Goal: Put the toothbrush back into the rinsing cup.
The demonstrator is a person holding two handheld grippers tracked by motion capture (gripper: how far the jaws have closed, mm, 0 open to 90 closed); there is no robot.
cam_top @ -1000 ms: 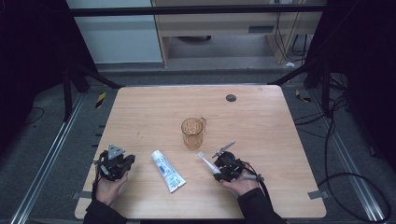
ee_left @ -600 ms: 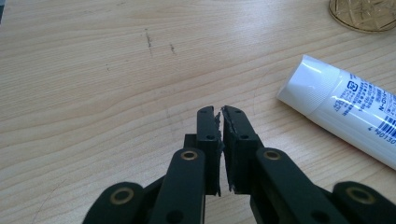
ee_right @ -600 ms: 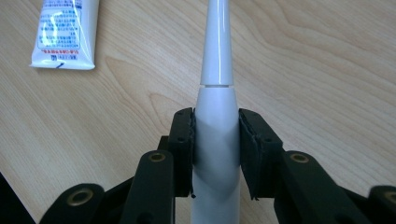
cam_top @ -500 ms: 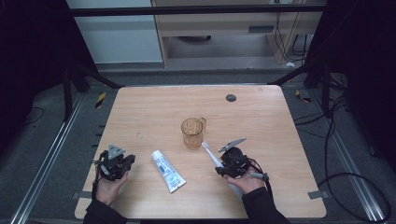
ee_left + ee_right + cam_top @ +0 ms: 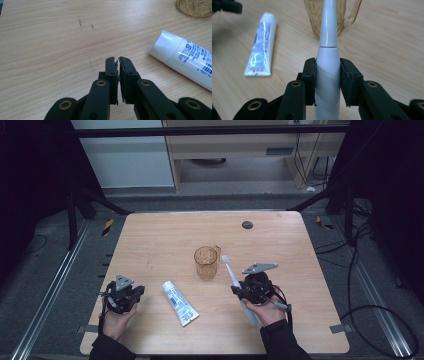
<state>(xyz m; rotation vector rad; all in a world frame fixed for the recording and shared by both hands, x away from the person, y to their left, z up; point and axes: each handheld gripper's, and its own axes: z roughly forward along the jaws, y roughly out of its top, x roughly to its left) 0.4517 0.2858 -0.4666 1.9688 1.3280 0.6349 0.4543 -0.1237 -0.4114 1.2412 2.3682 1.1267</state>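
My right claw (image 5: 327, 75) is clamped on the toothbrush (image 5: 327, 62), one pad on each side of the white handle just below the seam where the neck begins. Gripping there leaves the whole neck and head free ahead of the jaws, so the head can lead toward the cup (image 5: 205, 262). In the high view the toothbrush (image 5: 235, 280) slants with its head near the cup's right side and its tail running back over my right hand (image 5: 264, 312), off the table (image 5: 150, 235).

My left claw (image 5: 118, 72) is closed on nothing, its pads nearly touching. It rests low over bare wood, well left of the cup and apart from the tube (image 5: 185, 62), which keeps it out of the working path.

The tube (image 5: 180, 302) lies flat, left of and nearer to me than the cup, cap end toward the cup.

View differences:
- The right claw view shows pad contact on the handle and the cup's handle (image 5: 352, 12) just beyond the neck; the brush head is cut off at the top edge.
- The high view (image 5: 248, 292) shows the head, the slant and the spacing of all items, but not the pad contact.
- The left claw view shows the ribbed white cap and the printed label on the tube, and the cup's base (image 5: 195, 8) at the upper corner.
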